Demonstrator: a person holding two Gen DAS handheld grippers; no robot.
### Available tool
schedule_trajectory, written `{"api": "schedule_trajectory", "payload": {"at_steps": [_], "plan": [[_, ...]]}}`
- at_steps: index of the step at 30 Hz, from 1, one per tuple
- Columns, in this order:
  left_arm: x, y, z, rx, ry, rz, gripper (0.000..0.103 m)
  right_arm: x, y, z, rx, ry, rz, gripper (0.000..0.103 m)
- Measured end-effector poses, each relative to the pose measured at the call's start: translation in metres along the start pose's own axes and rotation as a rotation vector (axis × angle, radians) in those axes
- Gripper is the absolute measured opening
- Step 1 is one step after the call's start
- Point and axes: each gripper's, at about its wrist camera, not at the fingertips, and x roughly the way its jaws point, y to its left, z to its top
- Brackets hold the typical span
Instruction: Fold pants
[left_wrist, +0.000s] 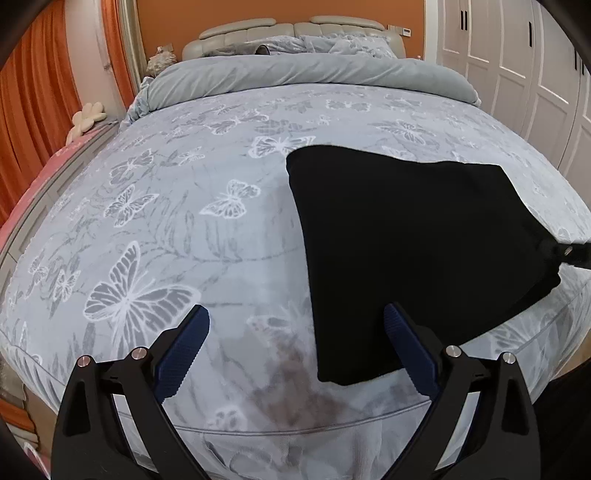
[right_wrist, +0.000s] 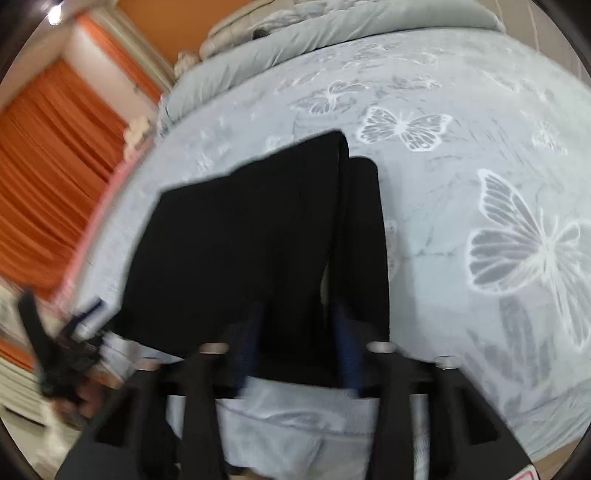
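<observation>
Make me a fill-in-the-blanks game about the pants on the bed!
1. The pants on the bed are the colour ____.
2. The bedspread is printed with ____.
3. The curtains by the bed are ____.
4. The left gripper has its fingers wide ____, with nothing between them.

Missing words: black; butterflies; orange; open

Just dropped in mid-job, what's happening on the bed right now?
A person with a handheld gripper in each hand is folding black pants on a bed with a butterfly-print cover. The right gripper is closed on the near edge of the pants. The left gripper is open, holding nothing, beside the pants' near corner. The pants lie partly folded.
</observation>
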Motion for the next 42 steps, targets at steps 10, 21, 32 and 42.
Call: {"api": "schedule_trajectory", "payload": {"at_steps": [10,21,32,42], "plan": [[0.004,-0.009,-0.006,0.032,0.009,0.0,0.096,-0.006,0.001,-0.016,-0.047,-0.017,-0.097,0.016],[0.009,-0.017,0.002,0.011,0.042,0.001,0.095,-0.042,0.05,0.046,-0.19,-0.221,-0.114,0.019],[0.018,-0.018,0.004,0.002,0.073,-0.024,0.097,0.057,0.021,0.097,-0.138,-0.003,-0.218,0.004],[0.015,-0.023,0.006,-0.006,0.087,-0.033,0.096,0.057,0.012,0.104,-0.06,-0.039,-0.239,0.005]]}}
